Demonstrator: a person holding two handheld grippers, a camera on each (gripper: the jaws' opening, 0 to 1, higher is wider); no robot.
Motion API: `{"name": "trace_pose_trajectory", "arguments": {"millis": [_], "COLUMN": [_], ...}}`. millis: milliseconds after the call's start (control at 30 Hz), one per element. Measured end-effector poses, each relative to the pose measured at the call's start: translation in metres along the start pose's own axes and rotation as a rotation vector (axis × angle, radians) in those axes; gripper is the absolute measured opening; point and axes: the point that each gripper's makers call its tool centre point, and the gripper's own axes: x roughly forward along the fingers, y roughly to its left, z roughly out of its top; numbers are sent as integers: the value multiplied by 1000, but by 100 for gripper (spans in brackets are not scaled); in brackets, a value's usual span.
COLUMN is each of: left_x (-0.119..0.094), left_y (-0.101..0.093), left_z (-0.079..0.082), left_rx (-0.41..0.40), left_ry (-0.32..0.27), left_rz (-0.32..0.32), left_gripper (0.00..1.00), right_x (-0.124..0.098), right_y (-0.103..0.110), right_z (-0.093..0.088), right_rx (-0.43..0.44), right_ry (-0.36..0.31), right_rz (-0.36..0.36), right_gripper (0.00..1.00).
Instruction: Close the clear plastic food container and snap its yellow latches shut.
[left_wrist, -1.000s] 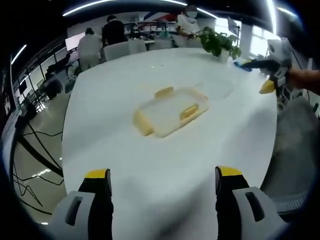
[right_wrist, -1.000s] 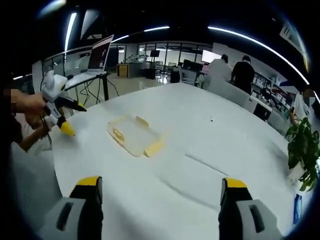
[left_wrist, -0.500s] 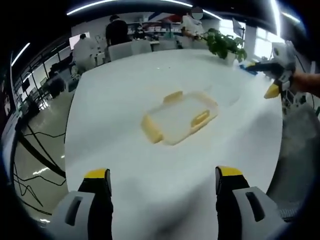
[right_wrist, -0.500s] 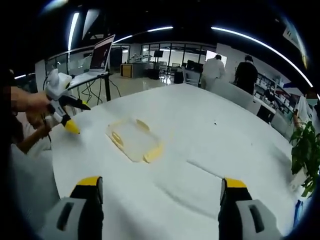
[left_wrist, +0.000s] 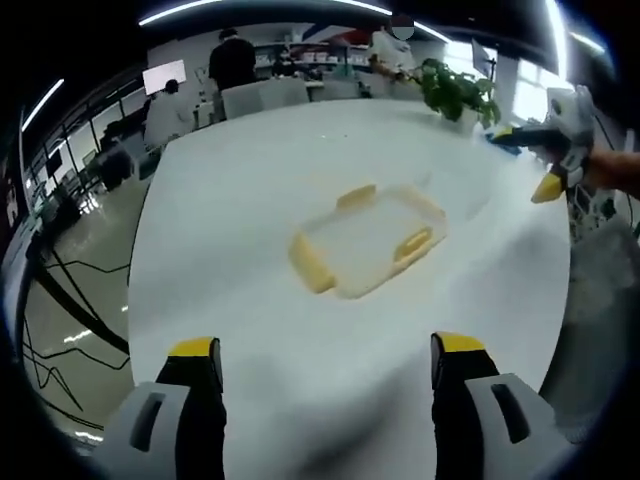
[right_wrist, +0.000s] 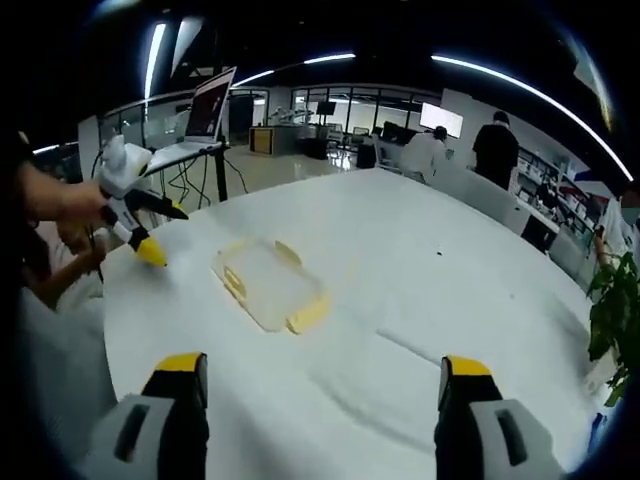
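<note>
- Hovering over the counter, both claws are spread wide w/ nothing between the jaws: left claw, right claw.
- Container lies flat on the counter, ahead of the left claw and a bit right of its centre line; well apart from the tips, no contact.
- In the right gripper view the container sits ahead and to the left, also well apart.
- Long axis runs diagonally across the left gripper view, lower left to upper right; yellow latches show at the ends and sides. Can't tell if the lid is fully seated or which latches are snapped.
- Other claw shows in each view: right claw off beyond the container's right end; left claw just beside the container's left end.
- Judgement: neither is clearly nearer; each needs to drop in toward its own end before pressing a latch.
- Surface: white, smooth, rounded counter, otherwise bare near the container; a plant at the far edge.
- Room: open office, ceiling strip lights, people standing at the back, a laptop on a stand.
</note>
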Motion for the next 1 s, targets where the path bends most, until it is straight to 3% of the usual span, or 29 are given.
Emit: {"name": "trace_pose_trajectory", "arguments": {"millis": [333, 500, 633, 1000], "left_x": [8, 12, 13, 16], "left_y": [1, 2, 4, 7], "left_z": [-1, -2, 2, -7], "left_rx": [16, 45, 24, 60], "left_ry": [15, 30, 21, 51], "left_rz": [-8, -24, -29, -36], "left_gripper": [84, 84, 84, 85], "right_x": [3, 7, 12, 21], "right_y": [-7, -6, -6, -4], "right_z": [7, 7, 2, 5], "right_rx": [-18, -26, -32, -60], "right_ry": [-12, -7, 8, 11], "right_rz": [1, 18, 32, 75], "right_gripper": [97, 92, 92, 89]}}
